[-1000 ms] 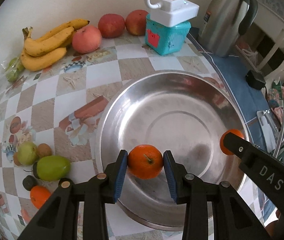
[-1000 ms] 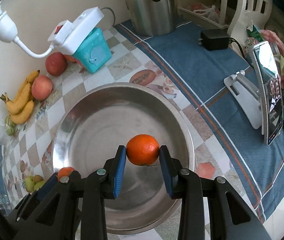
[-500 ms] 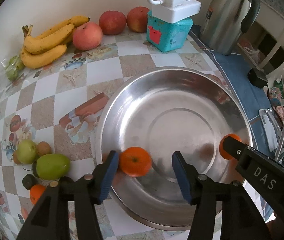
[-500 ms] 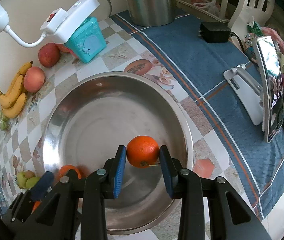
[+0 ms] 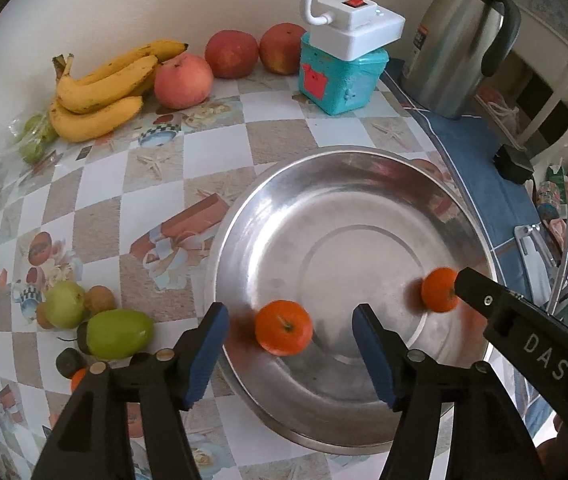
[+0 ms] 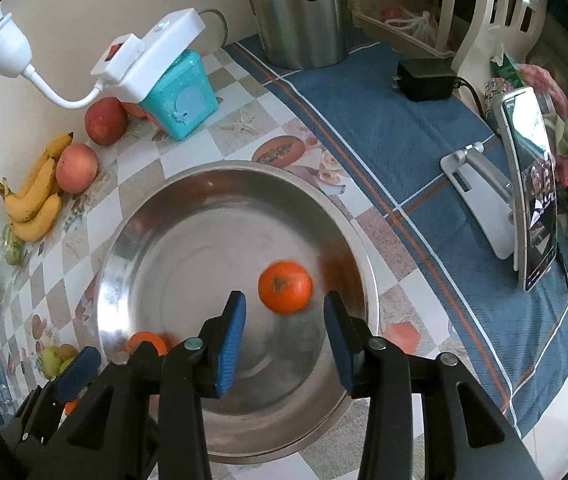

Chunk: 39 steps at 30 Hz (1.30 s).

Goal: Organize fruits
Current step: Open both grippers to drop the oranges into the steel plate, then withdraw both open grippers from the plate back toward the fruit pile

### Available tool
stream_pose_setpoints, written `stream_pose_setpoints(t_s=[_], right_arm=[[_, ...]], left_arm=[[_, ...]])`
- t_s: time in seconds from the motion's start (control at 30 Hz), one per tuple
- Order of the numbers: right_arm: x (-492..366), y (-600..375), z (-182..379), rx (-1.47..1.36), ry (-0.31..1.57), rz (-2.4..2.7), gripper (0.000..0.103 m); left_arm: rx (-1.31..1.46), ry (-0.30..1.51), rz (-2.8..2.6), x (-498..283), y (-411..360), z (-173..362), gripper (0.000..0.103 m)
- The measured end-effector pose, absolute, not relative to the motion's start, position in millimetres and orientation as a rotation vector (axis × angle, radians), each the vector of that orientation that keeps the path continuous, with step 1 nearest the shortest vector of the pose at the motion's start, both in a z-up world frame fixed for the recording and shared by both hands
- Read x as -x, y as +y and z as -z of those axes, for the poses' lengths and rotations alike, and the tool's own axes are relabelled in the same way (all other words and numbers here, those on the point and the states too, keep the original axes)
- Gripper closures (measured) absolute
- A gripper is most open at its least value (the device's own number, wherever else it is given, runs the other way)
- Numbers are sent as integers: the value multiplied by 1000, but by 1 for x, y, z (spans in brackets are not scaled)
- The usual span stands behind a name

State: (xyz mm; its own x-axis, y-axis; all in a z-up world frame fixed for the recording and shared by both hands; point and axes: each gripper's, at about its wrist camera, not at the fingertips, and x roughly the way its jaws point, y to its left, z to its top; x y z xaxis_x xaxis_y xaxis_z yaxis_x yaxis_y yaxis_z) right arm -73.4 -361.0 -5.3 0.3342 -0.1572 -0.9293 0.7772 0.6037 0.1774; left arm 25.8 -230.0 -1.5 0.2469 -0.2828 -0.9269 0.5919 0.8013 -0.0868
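Both tools have just let go: the left tool is opening wide, its orange loose between the pads; the right tool is opening too, its orange dropped clear. Both now lie in the steel bowl; the bananas and apples far left on the bench wait.

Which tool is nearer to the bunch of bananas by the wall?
Left. The left tool hangs over the near-left rim of the steel bowl, on the same side as the bananas. The right tool hangs over the bowl's right half, farther away.
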Motion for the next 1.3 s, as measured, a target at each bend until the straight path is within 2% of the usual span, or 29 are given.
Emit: stream_pose_setpoints(t_s=[0.3,0.57,0.93,1.0,1.07,1.1,1.13,1.17,1.2,1.3], right_arm=[[73,-359,0,-688,1052,678,61],[63,-349,2,-677,1068,639,61],[40,-312,-11,-549,1072,562,61],[36,-305,-13,-524,1073,552,61],[34,-301,-14,-513,1072,543,61],[33,-301,-14,-508,1071,541,58],[32,-300,-14,-504,1070,541,52],[32,-299,-13,-499,1068,543,30],[32,-299,-13,-490,1063,544,14],[33,-300,-13,-470,1051,542,13]], left_arm=[[-254,1178,571,-38,-215,-4,34],[-152,1165,436,-68,-172,-9,34],[-74,1166,314,-88,-126,-6,33],[-60,1170,307,-90,-123,-6,30],[-56,1171,288,-91,-119,-5,19],[-58,1170,279,-92,-118,-4,7],[-63,1169,270,-92,-116,-3,0],[-66,1166,264,-93,-114,-3,0],[-71,1165,254,-94,-113,-2,0],[-70,1167,228,-96,-107,1,0]])
